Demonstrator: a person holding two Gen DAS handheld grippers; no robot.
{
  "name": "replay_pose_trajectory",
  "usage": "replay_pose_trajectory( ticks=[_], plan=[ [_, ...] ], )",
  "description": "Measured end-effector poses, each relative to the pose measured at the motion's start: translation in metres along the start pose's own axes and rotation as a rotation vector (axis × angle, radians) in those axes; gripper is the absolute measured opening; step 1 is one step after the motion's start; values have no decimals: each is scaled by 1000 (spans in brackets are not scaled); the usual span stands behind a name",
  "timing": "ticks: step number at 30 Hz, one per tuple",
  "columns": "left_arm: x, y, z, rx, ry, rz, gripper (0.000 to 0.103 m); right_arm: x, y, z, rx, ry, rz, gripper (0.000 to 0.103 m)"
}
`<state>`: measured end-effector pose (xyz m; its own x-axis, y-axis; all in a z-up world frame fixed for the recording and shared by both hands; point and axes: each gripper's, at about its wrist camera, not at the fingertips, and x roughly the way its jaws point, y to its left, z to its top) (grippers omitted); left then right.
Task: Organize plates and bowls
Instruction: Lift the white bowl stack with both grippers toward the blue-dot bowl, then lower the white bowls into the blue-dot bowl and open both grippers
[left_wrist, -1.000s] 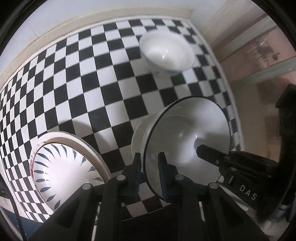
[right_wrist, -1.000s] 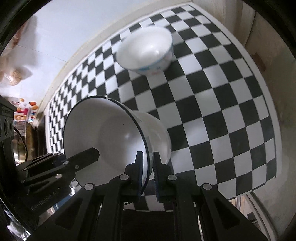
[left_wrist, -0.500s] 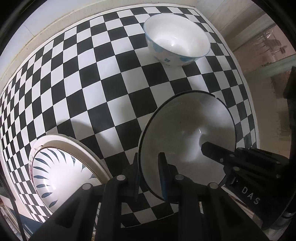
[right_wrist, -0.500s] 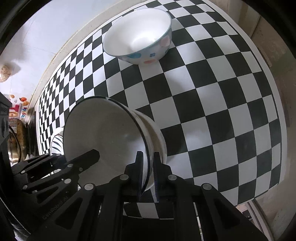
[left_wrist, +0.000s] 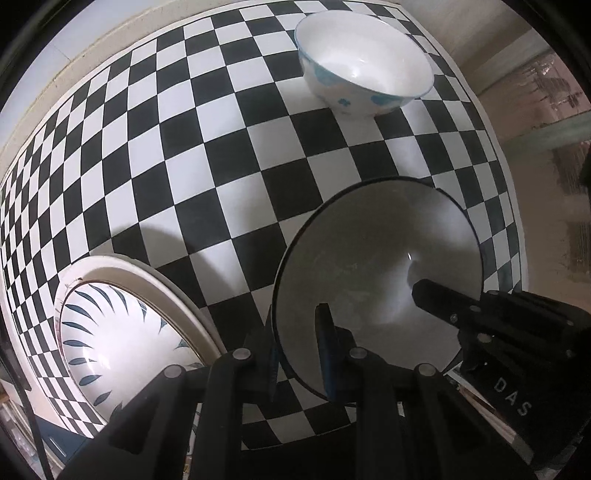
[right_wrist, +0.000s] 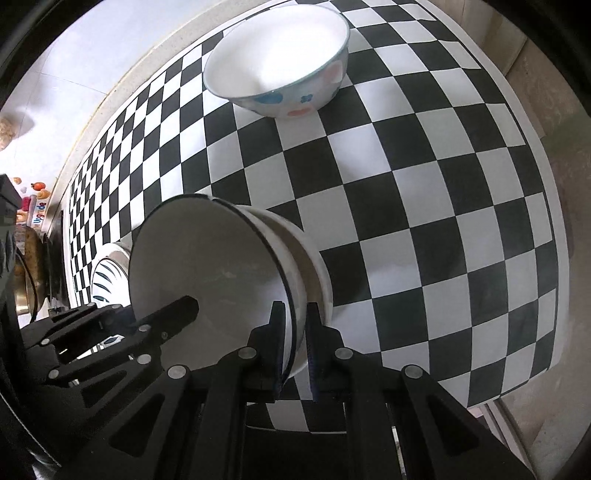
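A white bowl with a thin dark rim (left_wrist: 369, 266) is held above the checkered table, pinched at opposite sides of its rim by both grippers. My left gripper (left_wrist: 299, 350) is shut on its near rim. My right gripper (right_wrist: 295, 343) is shut on the other side; the bowl (right_wrist: 207, 266) shows there too. The right gripper's fingers (left_wrist: 443, 299) reach in from the right in the left wrist view. A white bowl with blue and pink spots (left_wrist: 362, 62) stands on the table farther ahead, also in the right wrist view (right_wrist: 280, 62).
A large plate with dark leaf marks (left_wrist: 110, 332) lies on the table at the left, partly seen behind the held bowl in the right wrist view (right_wrist: 107, 273). The checkered table (right_wrist: 424, 184) ends at an edge on the right. A wall runs along the back.
Both grippers have carried the dark-rimmed bowl forward, toward the spotted bowl, which now looks larger and nearer in both views. Both grips are unchanged.
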<state>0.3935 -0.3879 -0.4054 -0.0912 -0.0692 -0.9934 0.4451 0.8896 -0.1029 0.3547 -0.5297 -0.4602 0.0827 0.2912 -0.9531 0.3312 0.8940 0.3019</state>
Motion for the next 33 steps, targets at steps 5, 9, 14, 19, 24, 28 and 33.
replay_pose_trajectory(
  ticks=[5, 9, 14, 19, 24, 28, 33],
  plan=[
    [4, -3, -3, -4, 10, -5, 16, -1, -1, -1, 2, 1, -7, 12],
    [0, -5, -1, -6, 4, -7, 16, -4, 0, -3, 3, 16, -33, 13],
    [-2, -4, 2, -17, 8, -14, 16, -10, -4, -6, 19, 23, -21, 17],
    [-4, -1, 1, -21, 15, -22, 16, -17, -9, -10, 32, 22, -9, 19],
    [-10, 1, 1, -30, 16, -37, 16, -21, -12, -12, 33, 27, -15, 20],
    [-17, -3, 1, -20, 7, -29, 16, -27, -16, -13, 38, 30, -9, 20],
    [-34, 4, 2, -31, -14, -15, 17, -39, -27, -7, 49, 19, 3, 23]
  ],
)
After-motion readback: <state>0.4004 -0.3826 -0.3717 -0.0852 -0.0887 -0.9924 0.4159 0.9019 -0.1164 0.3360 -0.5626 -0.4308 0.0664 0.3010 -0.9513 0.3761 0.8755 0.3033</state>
